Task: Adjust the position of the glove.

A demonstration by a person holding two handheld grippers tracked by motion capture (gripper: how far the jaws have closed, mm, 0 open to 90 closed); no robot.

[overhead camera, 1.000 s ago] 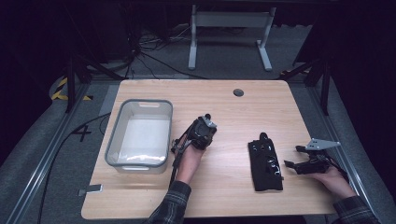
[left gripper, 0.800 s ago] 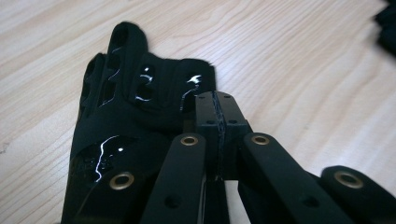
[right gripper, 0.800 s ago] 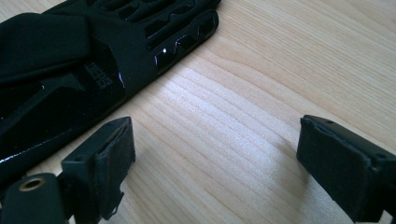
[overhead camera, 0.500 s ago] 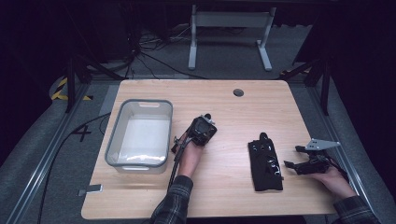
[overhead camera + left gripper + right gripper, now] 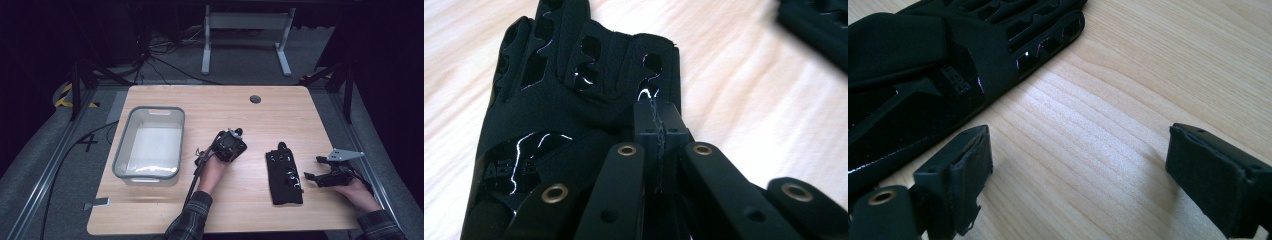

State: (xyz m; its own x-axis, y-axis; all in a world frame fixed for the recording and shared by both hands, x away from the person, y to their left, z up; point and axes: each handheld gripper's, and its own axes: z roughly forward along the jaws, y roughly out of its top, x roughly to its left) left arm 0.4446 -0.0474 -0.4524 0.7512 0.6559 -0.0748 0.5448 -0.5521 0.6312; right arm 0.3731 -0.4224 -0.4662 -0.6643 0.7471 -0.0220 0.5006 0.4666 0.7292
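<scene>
A black glove [image 5: 574,100] with glossy patches and finger cut-outs hangs under my left gripper [image 5: 656,120], whose jaws are shut on its cuff-side fabric. In the high view my left gripper [image 5: 227,145] is held over the middle of the wooden table [image 5: 240,115]. A second black glove [image 5: 285,170] lies flat at the right of the table, also the glove [image 5: 923,75] in the right gripper view. My right gripper [image 5: 320,177] rests just right of it, and my right gripper [image 5: 1078,170] is open over bare wood, its pads [image 5: 968,165] clear of the glove.
A grey-rimmed clear tub [image 5: 145,176] stands at the table's left. A round cable hole [image 5: 255,99] sits near the far edge. The left gripper's cable [image 5: 192,182] trails toward the front edge. Dark floor and a desk frame lie beyond.
My left gripper has shifted slightly to the right, still shut on its glove. The right gripper and the flat glove have stayed put.
</scene>
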